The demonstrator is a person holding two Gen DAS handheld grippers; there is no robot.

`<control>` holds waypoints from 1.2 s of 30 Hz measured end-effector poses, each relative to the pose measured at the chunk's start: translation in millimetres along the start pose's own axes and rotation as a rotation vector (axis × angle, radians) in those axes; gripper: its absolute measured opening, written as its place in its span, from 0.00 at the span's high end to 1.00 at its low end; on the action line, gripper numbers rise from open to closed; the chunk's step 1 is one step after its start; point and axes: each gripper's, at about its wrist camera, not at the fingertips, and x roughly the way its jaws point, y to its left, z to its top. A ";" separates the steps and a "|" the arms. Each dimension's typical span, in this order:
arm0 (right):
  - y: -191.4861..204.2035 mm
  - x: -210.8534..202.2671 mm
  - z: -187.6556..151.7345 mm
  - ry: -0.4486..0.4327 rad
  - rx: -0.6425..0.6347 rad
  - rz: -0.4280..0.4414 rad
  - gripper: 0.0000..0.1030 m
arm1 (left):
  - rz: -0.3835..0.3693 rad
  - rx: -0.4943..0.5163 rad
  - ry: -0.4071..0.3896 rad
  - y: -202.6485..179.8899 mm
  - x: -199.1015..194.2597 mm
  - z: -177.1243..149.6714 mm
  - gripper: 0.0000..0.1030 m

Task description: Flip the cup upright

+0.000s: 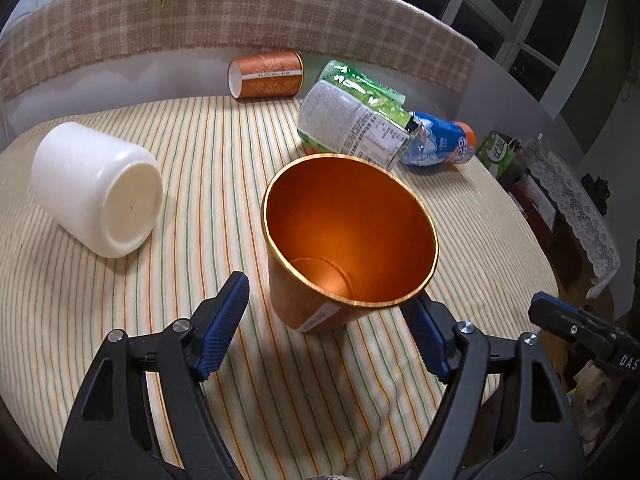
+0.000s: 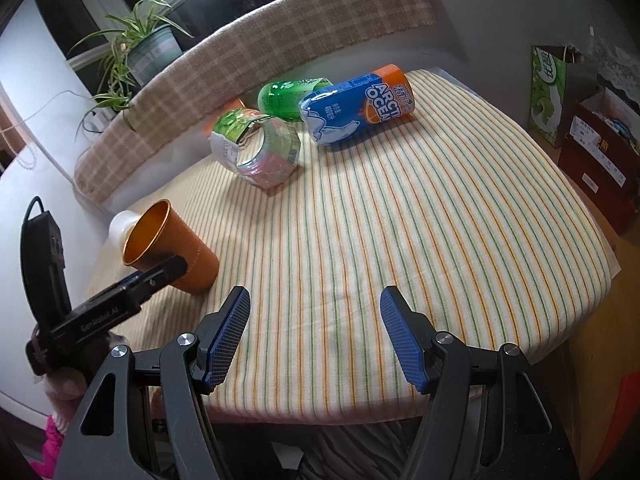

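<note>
An orange cup (image 1: 348, 240) with a gold rim stands mouth up on the striped cloth, leaning slightly; it also shows in the right wrist view (image 2: 176, 248). My left gripper (image 1: 326, 312) is open, its blue pads either side of the cup's lower part, apart from it. The left gripper's finger (image 2: 160, 274) crosses in front of the cup in the right wrist view. My right gripper (image 2: 314, 334) is open and empty above the cloth near the table's front edge. A white cup (image 1: 98, 188) lies on its side at the left.
An orange tube (image 1: 266, 74), a crushed green bottle (image 1: 352, 120) and a blue bottle (image 2: 356, 104) lie at the back of the striped table (image 2: 440, 220). A checked cushion (image 1: 240, 12) and potted plant (image 2: 148, 48) stand behind. Boxes (image 2: 592, 148) stand right of the table.
</note>
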 end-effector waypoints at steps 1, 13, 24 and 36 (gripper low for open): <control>1.2 -0.3 0.1 -0.002 -0.003 0.000 0.35 | -0.002 0.000 0.004 0.4 -0.5 -1.7 0.23; 23.3 -4.1 0.5 -0.035 -0.072 -0.002 0.35 | 0.016 -0.018 0.002 16.3 -24.5 -22.4 0.23; 59.7 -20.6 2.8 -0.177 -0.232 -0.033 0.34 | 0.143 -0.041 -0.200 26.8 -89.8 -31.8 0.23; 92.8 -46.4 1.8 -0.369 -0.348 -0.043 0.19 | 0.277 0.018 -0.489 4.6 -164.6 -26.5 0.11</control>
